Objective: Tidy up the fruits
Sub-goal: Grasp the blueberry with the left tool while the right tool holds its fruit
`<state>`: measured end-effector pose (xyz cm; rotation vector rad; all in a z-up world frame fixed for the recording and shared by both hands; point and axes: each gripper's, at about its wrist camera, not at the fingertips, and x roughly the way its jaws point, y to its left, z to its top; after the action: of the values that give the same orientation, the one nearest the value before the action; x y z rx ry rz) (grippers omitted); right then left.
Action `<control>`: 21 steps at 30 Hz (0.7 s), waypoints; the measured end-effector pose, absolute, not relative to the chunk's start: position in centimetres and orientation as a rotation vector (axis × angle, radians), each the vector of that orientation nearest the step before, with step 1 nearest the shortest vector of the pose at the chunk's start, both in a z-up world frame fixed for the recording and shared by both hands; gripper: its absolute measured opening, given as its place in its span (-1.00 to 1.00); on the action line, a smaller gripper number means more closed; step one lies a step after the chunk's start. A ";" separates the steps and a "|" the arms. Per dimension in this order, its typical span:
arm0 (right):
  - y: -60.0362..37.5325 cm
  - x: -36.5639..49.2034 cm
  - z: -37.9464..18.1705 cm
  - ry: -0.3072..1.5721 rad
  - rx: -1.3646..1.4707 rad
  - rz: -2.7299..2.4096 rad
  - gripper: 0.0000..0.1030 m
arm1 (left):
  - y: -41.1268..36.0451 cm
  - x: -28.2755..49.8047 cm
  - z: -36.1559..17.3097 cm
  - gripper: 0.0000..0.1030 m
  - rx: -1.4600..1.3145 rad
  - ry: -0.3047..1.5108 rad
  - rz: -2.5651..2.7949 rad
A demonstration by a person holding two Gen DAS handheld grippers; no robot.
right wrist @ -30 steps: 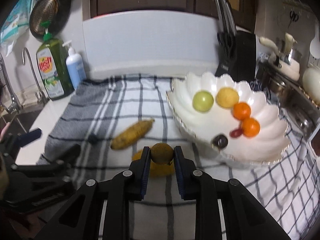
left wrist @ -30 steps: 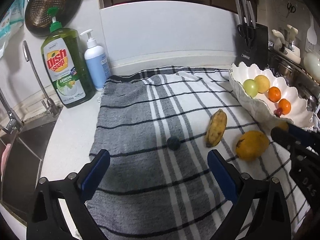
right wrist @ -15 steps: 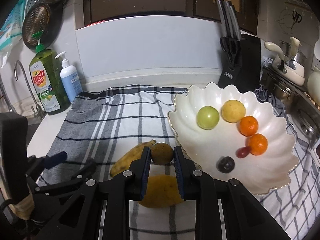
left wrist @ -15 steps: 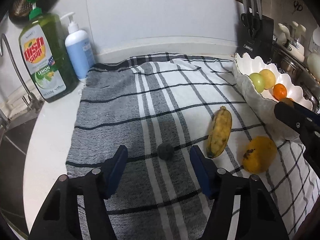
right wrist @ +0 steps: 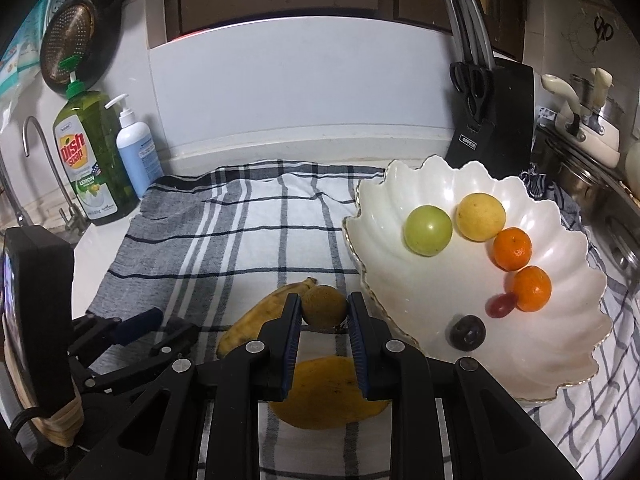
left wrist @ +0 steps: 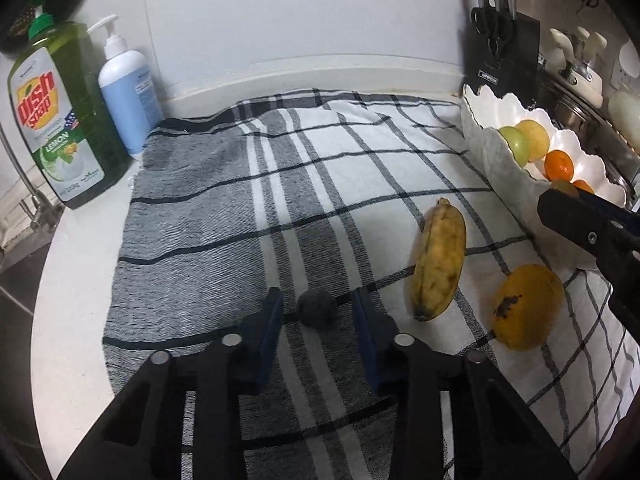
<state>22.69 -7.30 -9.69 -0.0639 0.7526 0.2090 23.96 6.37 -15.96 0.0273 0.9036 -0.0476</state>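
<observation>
A small dark round fruit (left wrist: 317, 309) lies on the checked cloth (left wrist: 200, 240) between the fingers of my left gripper (left wrist: 318, 318). The jaws are closing, with a gap still showing on both sides of the fruit. My right gripper (right wrist: 323, 314) is shut on a brownish-green round fruit (right wrist: 324, 304), held just left of the white scalloped bowl (right wrist: 560, 360). That bowl holds a green fruit (right wrist: 428, 230), a yellow one (right wrist: 480, 216), two oranges, a red grape and a dark fruit. A banana (left wrist: 440, 256) and a yellow-orange mango (left wrist: 524, 306) lie on the cloth.
A green dish soap bottle (left wrist: 60, 120) and a blue pump bottle (left wrist: 128, 96) stand at the cloth's back left, by the sink tap (right wrist: 40, 160). A black knife block (right wrist: 492, 112) stands behind the bowl. Pots sit at the far right.
My left gripper came down and forward over the dark fruit, and its jaws narrowed from wide apart to close around it. My right gripper shifted over the mango, still holding its fruit.
</observation>
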 end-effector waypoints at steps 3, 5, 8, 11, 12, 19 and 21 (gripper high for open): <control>-7.4 22.8 -9.9 0.758 -0.067 0.205 -0.52 | 6.1 24.0 -16.4 -0.42 0.036 0.912 -0.053; -7.4 22.8 -10.0 0.761 -0.065 0.207 -0.52 | 6.1 24.0 -16.4 -0.51 0.032 0.906 -0.059; -7.5 22.8 -10.1 0.766 -0.059 0.207 -0.52 | 6.1 24.0 -16.4 -0.57 0.031 0.909 -0.064; -7.6 22.8 -10.0 0.766 -0.055 0.210 -0.52 | 6.2 23.7 -16.1 -0.57 0.031 0.903 -0.062; -7.7 22.8 -10.0 0.765 -0.053 0.212 -0.52 | 6.2 23.6 -15.9 -0.57 0.035 0.898 -0.059; -8.5 22.1 -9.2 0.752 -0.035 0.208 -0.52 | 5.8 23.0 -14.1 -0.57 0.047 0.862 -0.048; -8.9 21.8 -8.7 0.744 -0.033 0.202 -0.52 | 5.6 22.8 -13.4 -0.57 0.053 0.850 -0.047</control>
<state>21.79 -8.88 -8.69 -0.0332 0.7437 0.2019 22.82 5.58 -13.45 0.0531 0.8500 -0.0468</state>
